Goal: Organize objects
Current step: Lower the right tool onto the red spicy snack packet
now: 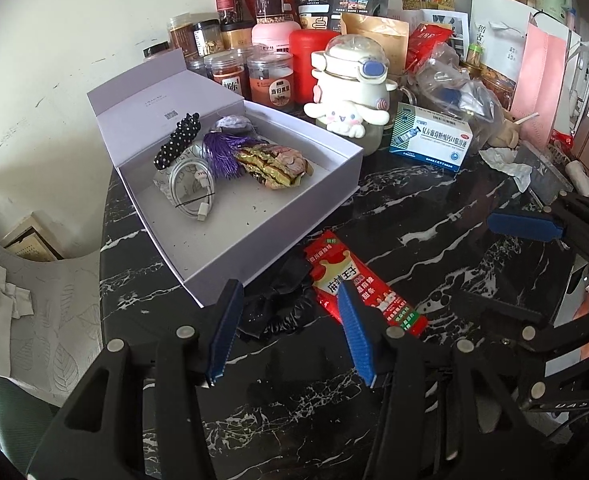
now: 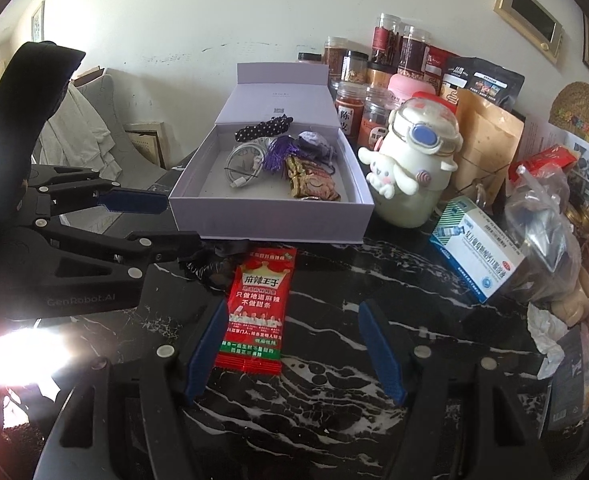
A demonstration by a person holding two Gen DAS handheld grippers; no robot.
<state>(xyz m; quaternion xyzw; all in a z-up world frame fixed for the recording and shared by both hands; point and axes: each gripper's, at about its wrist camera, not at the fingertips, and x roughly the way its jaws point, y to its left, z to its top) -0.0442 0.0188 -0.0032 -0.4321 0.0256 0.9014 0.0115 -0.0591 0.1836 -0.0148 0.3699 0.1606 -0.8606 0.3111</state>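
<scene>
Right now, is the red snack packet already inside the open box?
No, the red snack packet lies flat on the black marble table, just in front of the open box, outside its front wall.

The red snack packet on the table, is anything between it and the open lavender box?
Only the black hair scrunchie, crumpled on the table at the red snack packet's far-left corner, against the open lavender box's near wall. That low wall must also be cleared. Nothing else intervenes.

Dim daylight, blown-out glare lower left of right view, fisheye-bent dark edges, sharp focus
</scene>
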